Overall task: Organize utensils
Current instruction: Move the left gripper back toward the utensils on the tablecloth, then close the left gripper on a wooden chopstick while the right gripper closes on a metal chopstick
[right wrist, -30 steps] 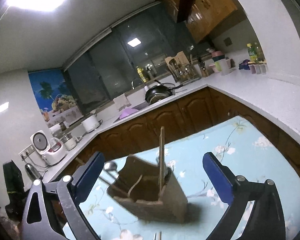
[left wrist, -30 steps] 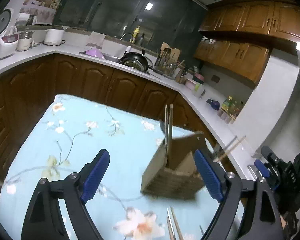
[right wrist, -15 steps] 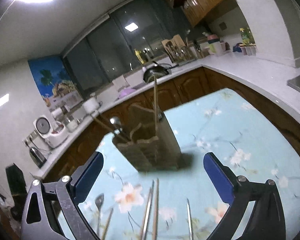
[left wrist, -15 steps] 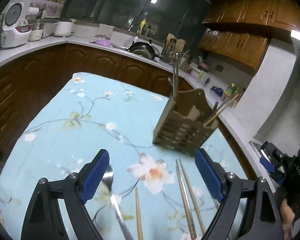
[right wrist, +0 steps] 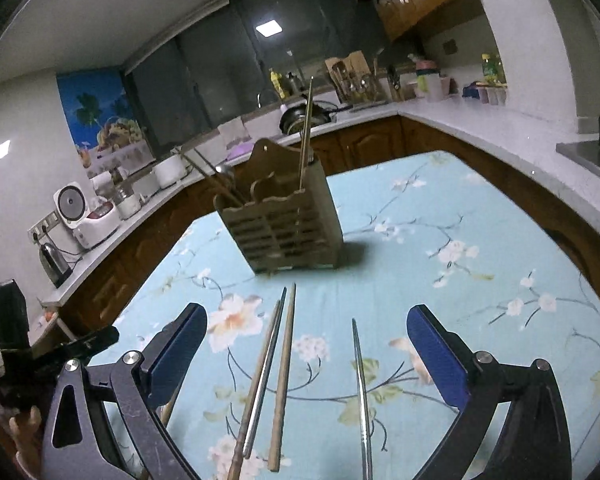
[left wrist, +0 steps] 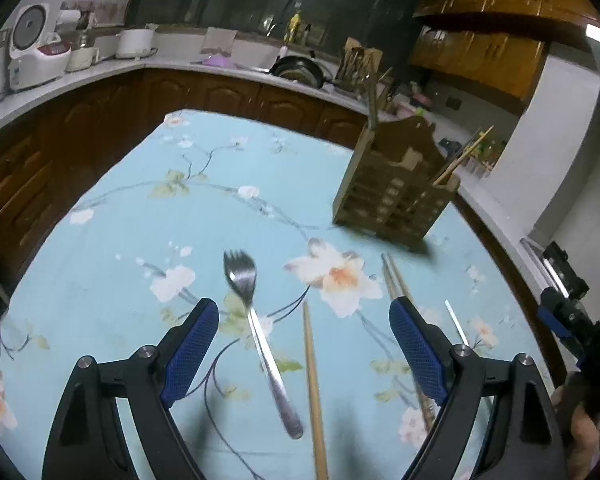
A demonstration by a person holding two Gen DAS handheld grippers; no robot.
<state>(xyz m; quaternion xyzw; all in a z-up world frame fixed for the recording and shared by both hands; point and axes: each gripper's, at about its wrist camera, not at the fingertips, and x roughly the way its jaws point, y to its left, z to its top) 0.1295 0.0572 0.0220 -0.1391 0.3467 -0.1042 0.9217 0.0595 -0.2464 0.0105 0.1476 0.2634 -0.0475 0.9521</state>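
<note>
A wooden slatted utensil holder (left wrist: pixel 394 192) (right wrist: pixel 284 224) stands on the floral table with chopsticks sticking out. In the left wrist view a metal spork (left wrist: pixel 256 328) and a wooden chopstick (left wrist: pixel 314 392) lie between the fingers of my open, empty left gripper (left wrist: pixel 304 356); more chopsticks (left wrist: pixel 396 280) lie to the right. In the right wrist view several chopsticks (right wrist: pixel 276 372) and a thin metal chopstick (right wrist: pixel 362 392) lie between the fingers of my open, empty right gripper (right wrist: pixel 306 354).
The light blue floral tablecloth (left wrist: pixel 148 216) (right wrist: pixel 480 240) covers the table. Brown cabinets and a white counter (left wrist: pixel 80 80) wrap around behind, with a rice cooker (right wrist: pixel 84 216), kettle (right wrist: pixel 54 264) and pan (left wrist: pixel 298 70). The table edge runs at right (left wrist: pixel 496 240).
Both grippers have tilted down and pulled back from the holder. Loose utensils on the table have come into view between the fingers. Both stay open.
</note>
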